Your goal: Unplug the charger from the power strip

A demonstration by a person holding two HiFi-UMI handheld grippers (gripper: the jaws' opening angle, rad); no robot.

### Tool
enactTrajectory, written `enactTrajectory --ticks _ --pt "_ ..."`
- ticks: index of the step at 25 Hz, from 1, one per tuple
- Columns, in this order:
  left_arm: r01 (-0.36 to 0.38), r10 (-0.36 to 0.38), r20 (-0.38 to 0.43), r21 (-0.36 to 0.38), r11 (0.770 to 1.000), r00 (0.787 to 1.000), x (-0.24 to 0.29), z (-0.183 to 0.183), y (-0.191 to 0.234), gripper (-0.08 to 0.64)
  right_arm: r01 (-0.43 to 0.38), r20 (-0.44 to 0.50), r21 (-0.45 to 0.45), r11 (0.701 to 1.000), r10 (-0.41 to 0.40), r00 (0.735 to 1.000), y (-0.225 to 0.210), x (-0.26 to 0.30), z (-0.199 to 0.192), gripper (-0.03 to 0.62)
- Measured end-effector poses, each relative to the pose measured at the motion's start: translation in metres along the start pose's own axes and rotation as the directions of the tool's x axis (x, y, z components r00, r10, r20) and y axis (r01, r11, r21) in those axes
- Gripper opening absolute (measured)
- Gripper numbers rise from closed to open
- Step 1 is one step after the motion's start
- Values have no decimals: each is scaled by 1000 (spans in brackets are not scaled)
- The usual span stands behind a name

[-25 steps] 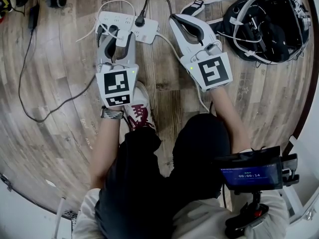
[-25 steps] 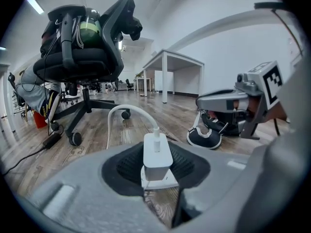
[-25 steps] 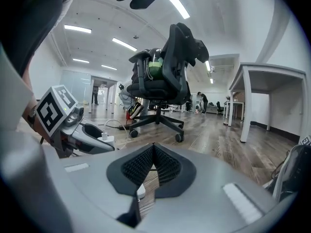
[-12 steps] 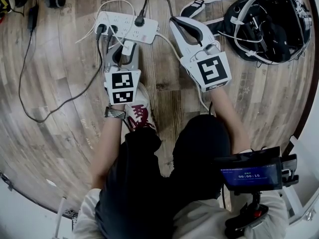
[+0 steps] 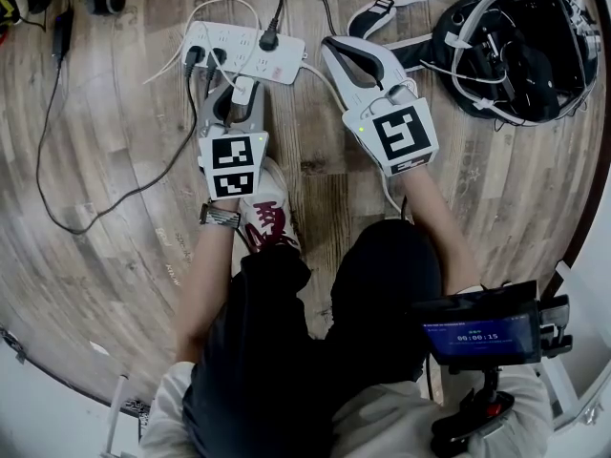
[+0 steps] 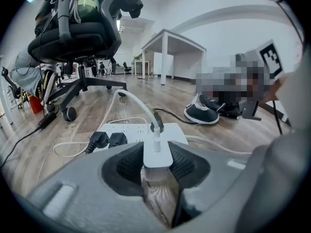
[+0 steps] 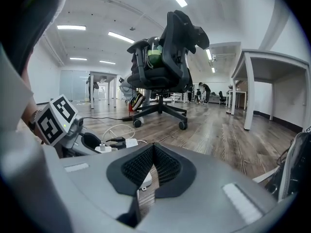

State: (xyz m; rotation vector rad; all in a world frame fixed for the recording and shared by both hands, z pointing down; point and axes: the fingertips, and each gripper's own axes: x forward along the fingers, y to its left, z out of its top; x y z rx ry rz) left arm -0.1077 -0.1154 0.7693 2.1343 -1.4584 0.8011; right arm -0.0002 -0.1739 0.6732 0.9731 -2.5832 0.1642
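Observation:
A white power strip (image 5: 250, 51) (image 6: 136, 130) lies on the wooden floor with two black plugs (image 5: 202, 57) at its left end and another black plug (image 5: 268, 38) further right. A white charger (image 5: 242, 91) (image 6: 157, 154) stands up at the strip's near side, its white cable rising from the top. My left gripper (image 5: 232, 89) (image 6: 158, 171) is open and lowered around the charger, one pad close on each side. Just right of the strip's right end, my right gripper (image 5: 336, 46) (image 7: 153, 166) is shut on nothing, low above the floor.
A black harness with tangled cables (image 5: 516, 51) lies at the far right. A thin black cord (image 5: 57, 160) loops over the floor on the left. A black office chair (image 6: 80, 38) and a white table (image 6: 170, 52) stand beyond the strip. The person's shoe (image 5: 267, 208) is under the left gripper.
My left gripper has dropped and moved forward, so the charger now sits between its jaws. The jaws kept the same width. The right gripper has hardly moved.

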Motion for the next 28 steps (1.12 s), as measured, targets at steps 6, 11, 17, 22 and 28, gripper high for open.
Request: enactTrajectory --ticks 6,11,17,22,28 --pt "-22 22 27 4 1000 999 -4 15 6 143 4 -35 -28 1000 -5 999 0 1 -5 2" --pt "-26 26 49 6 1000 998 -5 26 7 143 -3 -39 -29 1000 2 999 2 1 -6 2" --pt "-25 25 53 9 1000 998 -5 27 8 141 2 -44 -24 1000 -3 999 1 1 -8 2" --pt "-28 27 58 11 1000 998 -6 29 9 141 -14 -50 -21 1000 13 999 3 1 -10 2" --pt "-35 34 63 17 999 997 -9 31 11 143 -30 -59 -24 999 29 998 5 0 -13 2"
